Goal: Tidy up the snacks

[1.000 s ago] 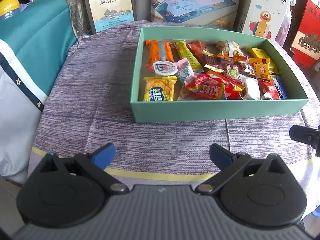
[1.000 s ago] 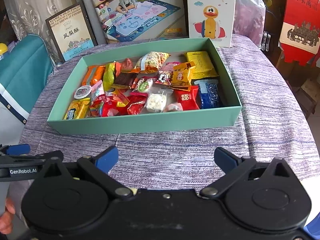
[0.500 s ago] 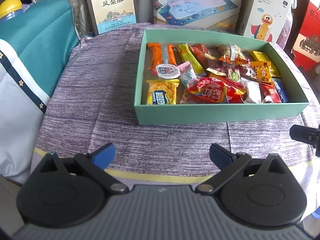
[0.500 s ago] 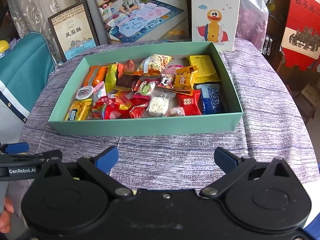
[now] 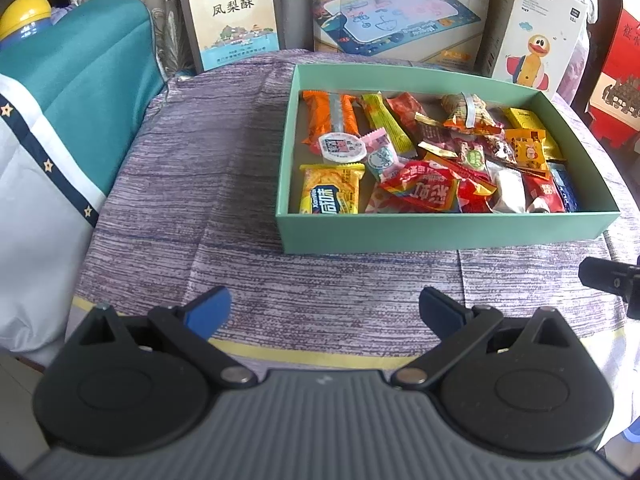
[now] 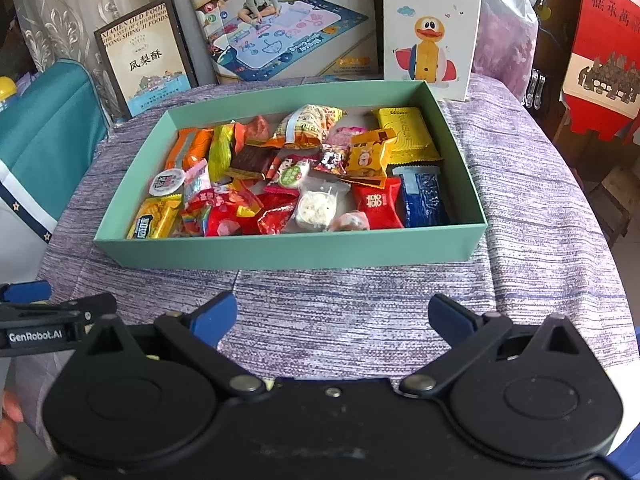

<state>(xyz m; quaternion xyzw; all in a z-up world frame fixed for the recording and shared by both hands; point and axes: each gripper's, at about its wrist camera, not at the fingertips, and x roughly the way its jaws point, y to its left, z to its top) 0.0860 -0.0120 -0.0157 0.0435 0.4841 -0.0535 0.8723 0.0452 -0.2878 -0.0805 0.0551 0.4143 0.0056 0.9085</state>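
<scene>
The left claw [image 5: 325,309] hovers wide open and empty over the purple-clothed desk [image 5: 200,184]; ahead and to its right sits the green box [image 5: 440,232] of snacks. The right claw [image 6: 333,313], equally spread and empty, faces the box squarely. Only its view shows a hand [image 6: 10,432] at lower left.

Left gripper [image 5: 325,307]: black linkage arms, blue finger pads [image 5: 210,311], silver pivot pins, round black side housings, ribbed grey body. "GenRobot.AI" is printed in white on its side in the right wrist view. Right gripper [image 6: 333,315]: matching black frame, blue pads, one centre screw, scuffed surface.
</scene>
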